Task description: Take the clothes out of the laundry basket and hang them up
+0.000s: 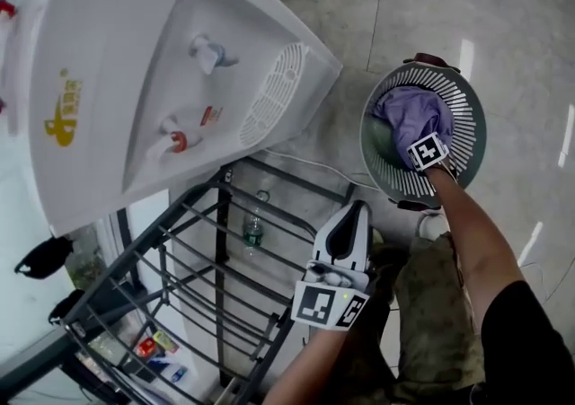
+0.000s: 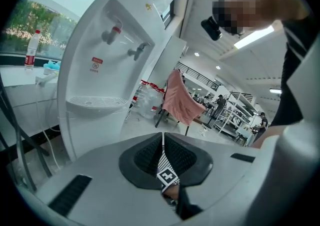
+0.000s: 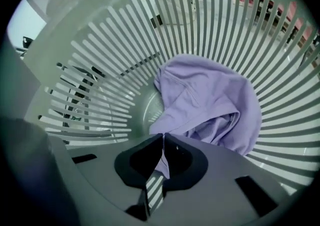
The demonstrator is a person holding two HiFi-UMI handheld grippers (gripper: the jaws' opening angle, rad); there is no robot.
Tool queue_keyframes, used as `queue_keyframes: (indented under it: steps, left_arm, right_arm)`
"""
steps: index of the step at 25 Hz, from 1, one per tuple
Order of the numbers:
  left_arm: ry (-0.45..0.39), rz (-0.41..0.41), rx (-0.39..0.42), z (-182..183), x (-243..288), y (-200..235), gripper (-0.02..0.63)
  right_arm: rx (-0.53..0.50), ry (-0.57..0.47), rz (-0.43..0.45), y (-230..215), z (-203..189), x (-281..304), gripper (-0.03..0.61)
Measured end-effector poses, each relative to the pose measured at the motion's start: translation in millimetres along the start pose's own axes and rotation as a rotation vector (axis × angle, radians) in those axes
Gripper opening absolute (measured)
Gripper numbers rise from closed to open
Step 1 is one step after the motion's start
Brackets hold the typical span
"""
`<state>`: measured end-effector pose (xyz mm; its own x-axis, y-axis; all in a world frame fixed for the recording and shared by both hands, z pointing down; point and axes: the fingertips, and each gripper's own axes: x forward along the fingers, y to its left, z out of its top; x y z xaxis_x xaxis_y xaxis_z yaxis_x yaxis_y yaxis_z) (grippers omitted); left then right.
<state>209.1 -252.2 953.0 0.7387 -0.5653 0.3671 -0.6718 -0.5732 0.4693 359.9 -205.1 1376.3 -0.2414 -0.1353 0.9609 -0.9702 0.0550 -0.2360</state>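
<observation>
My right gripper [image 3: 161, 140] was down inside the laundry basket [image 1: 469, 120] with its jaws pinched together on a fold of the purple garment [image 3: 210, 99] lying in it, while my left gripper [image 1: 352, 215], jaws pressed together on nothing, hung over the drying rack [image 1: 193, 255] near the water dispenser [image 1: 153, 62].

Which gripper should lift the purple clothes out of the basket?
Right. The right gripper is down inside the laundry basket, with its jaws closed on the purple garment. The left gripper is shut and empty, up beside the drying rack.
</observation>
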Motion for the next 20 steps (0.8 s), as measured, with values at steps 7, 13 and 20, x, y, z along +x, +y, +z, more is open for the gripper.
queue_keyframes:
  steps: [7,13,20]
  left_arm:
    - [0.062,0.004,0.001,45,-32,-47,0.012]
    - [0.131,-0.006,-0.017,91,-69,-99,0.012]
    - [0.254,0.047,-0.023,134,-94,-131,0.012]
  right_arm:
    - [0.006,-0.205,0.106,46,39,-133,0.005]
    - [0.070,-0.371,0.219,71,56,-297,0.002]
    - [0.002,-0.424,0.299,88,68,-470,0.000]
